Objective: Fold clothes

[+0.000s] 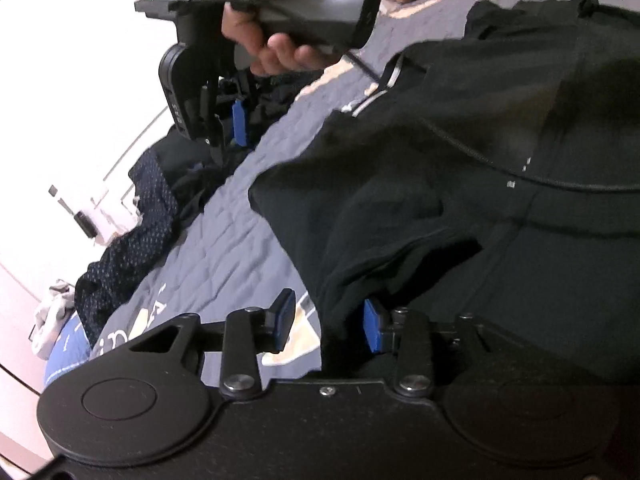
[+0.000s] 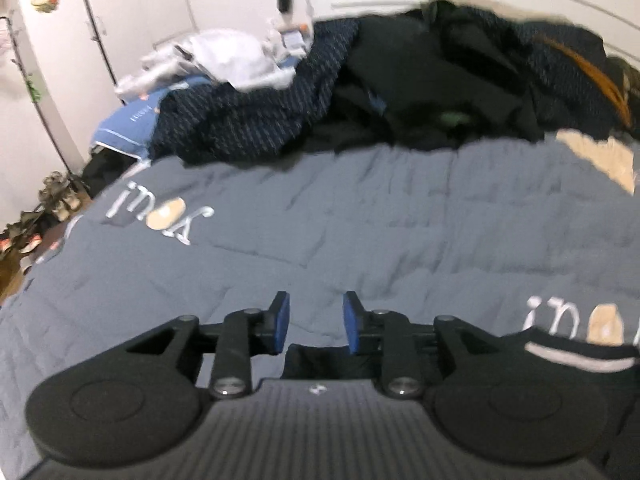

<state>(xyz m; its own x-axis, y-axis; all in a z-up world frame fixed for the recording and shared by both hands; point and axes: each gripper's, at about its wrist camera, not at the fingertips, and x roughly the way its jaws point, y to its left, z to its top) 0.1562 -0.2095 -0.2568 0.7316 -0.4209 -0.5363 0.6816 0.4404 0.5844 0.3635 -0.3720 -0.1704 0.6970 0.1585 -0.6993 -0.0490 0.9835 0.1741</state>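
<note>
While the black shirt (image 1: 460,184) lies on the bed (image 2: 360,216) beside the left hand-held gripper (image 1: 330,326), hem between parted jaws, the right hand-held gripper (image 2: 316,322) is held apart, empty. Step judged: regrasping; closing on edges is called for.

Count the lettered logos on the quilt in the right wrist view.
2. One logo lies left of centre on the grey quilt; the other at the right edge, above the black garment. A beige patch by the clothes pile may be a third.

Both wrist views low, close over quilt (image 2: 360,220); share clothes pile (image 2: 440,92).
</note>
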